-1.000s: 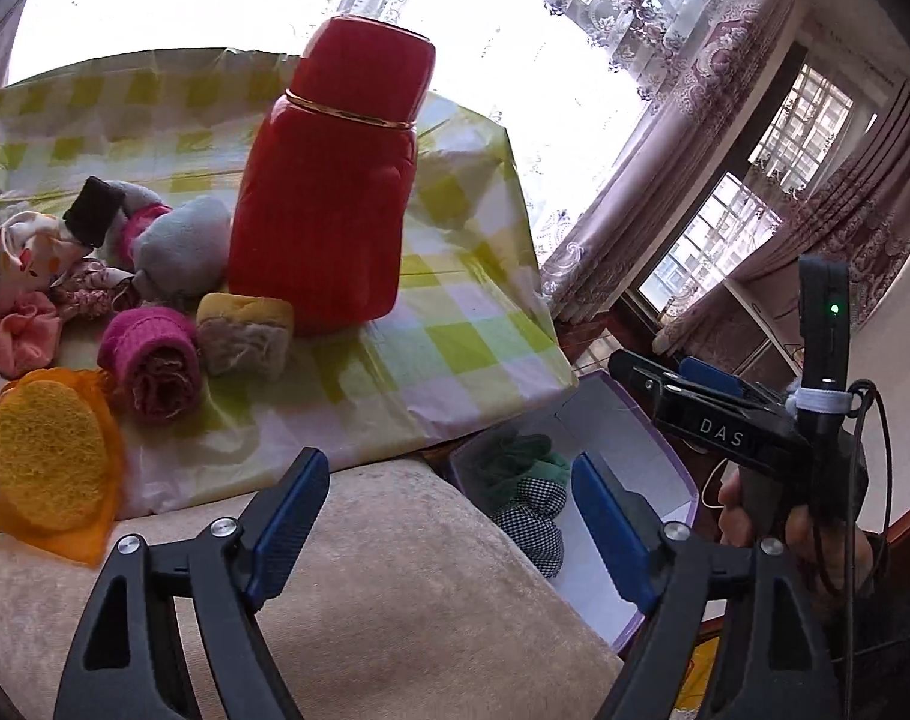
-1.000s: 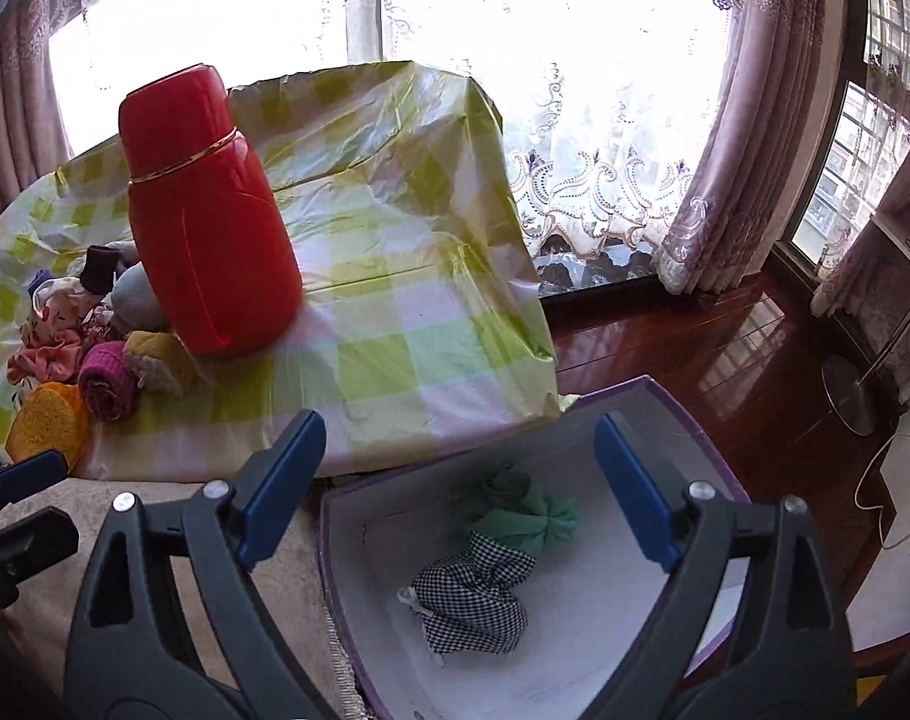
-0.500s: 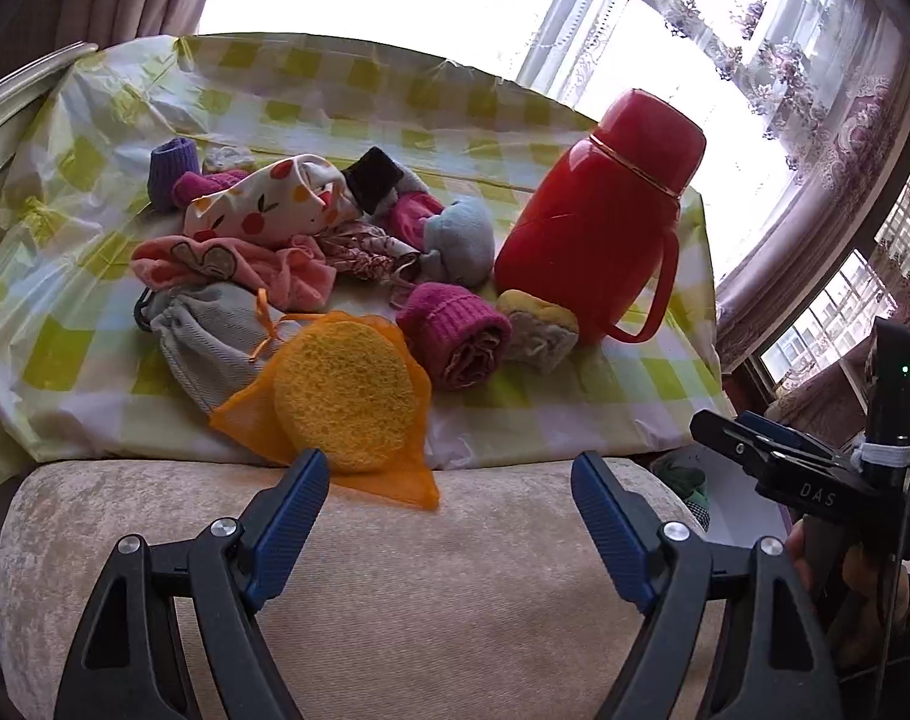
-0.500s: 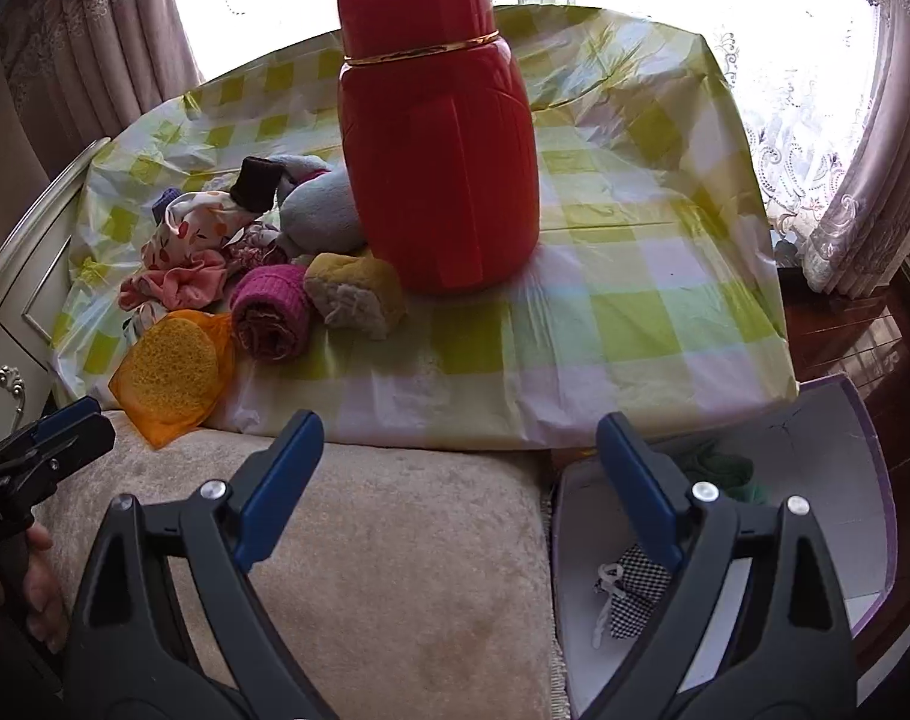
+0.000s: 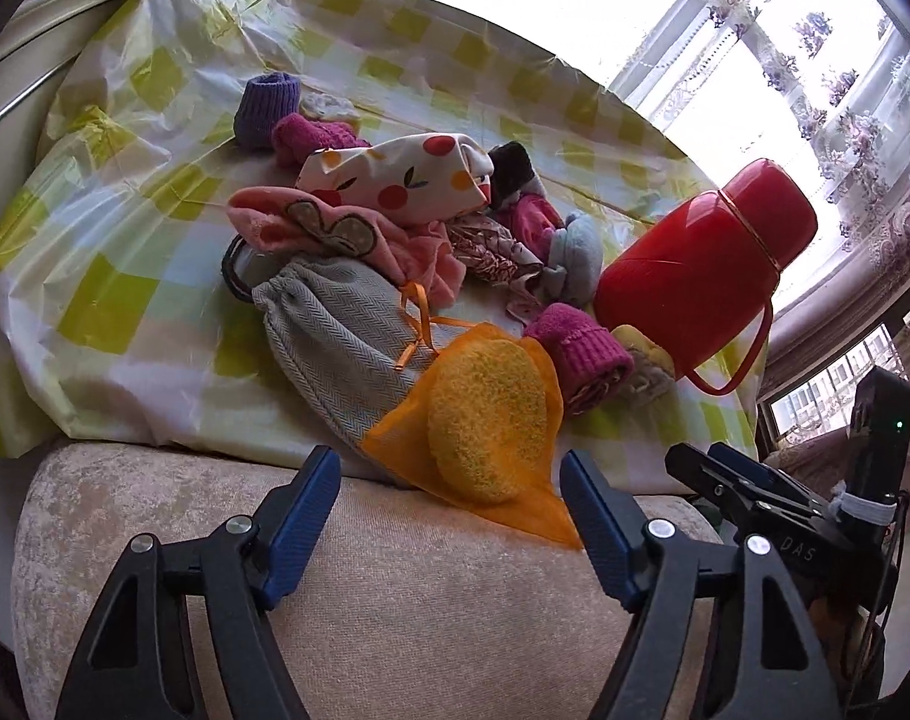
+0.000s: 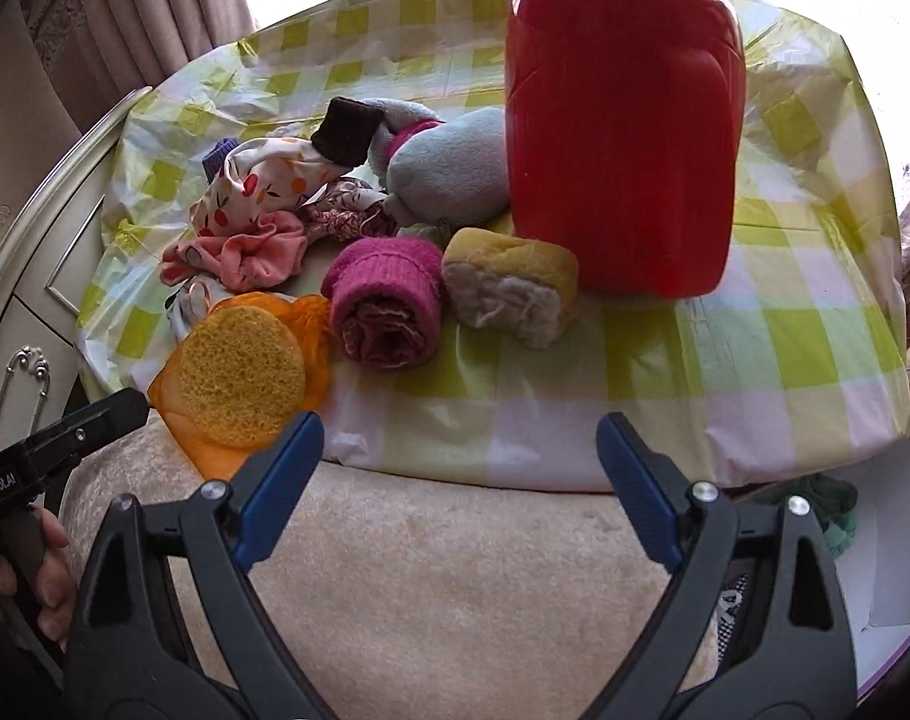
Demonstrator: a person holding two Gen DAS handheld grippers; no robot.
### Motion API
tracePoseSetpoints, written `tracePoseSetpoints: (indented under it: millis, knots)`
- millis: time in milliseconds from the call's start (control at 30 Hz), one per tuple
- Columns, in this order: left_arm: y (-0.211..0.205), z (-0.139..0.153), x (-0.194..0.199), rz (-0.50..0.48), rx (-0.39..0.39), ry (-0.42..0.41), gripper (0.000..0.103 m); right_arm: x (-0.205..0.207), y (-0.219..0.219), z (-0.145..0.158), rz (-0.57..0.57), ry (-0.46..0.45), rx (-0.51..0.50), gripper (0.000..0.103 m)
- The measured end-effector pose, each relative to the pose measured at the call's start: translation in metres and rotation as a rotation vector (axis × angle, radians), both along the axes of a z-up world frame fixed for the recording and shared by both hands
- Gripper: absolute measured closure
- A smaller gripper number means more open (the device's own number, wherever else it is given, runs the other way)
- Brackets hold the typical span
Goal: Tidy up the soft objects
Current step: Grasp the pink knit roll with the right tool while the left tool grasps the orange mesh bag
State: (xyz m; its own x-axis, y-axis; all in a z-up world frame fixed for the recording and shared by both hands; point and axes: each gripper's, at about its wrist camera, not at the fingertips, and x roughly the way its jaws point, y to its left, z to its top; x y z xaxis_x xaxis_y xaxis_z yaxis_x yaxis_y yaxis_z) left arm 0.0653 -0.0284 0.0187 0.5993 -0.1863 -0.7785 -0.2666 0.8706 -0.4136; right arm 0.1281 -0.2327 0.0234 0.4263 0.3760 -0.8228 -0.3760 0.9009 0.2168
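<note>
Orange sponge pouch (image 5: 491, 420) lying at cloth (image 5: 125, 276) edge; L gripper (image 5: 449, 516) closing a bit (nothing between), R gripper (image 6: 460, 477) hanging wide, empty.

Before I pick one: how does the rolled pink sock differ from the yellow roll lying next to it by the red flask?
The rolled pink sock is a ribbed magenta knit with a patterned inner layer showing at its open end; the yellow roll is yellow outside with fuzzy whitish stuffing at its end. The pink sock looks rounder and lies nearer the orange mesh bag; the yellow roll is blockier and lies against the red flask. Both are short rolls on the checked cloth.
</note>
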Motion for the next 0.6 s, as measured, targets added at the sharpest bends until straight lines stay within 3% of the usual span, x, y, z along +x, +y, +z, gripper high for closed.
tracePoseSetpoints:
  millis: [233, 500, 600]
  knots:
    - [0.014, -0.023, 0.016, -0.014, -0.126, 0.090, 0.039, 0.021, 0.029, -0.007, 0.018, 0.010, 0.034, 0.010]
    - [0.008, -0.024, 0.032, -0.058, -0.137, 0.087, 0.051, 0.044, 0.047, -0.019, 0.008, 0.048, 0.068, 0.018]
    - [0.006, -0.023, 0.036, -0.068, -0.141, 0.081, 0.058, 0.051, 0.051, -0.023, 0.008, 0.063, 0.068, 0.027]
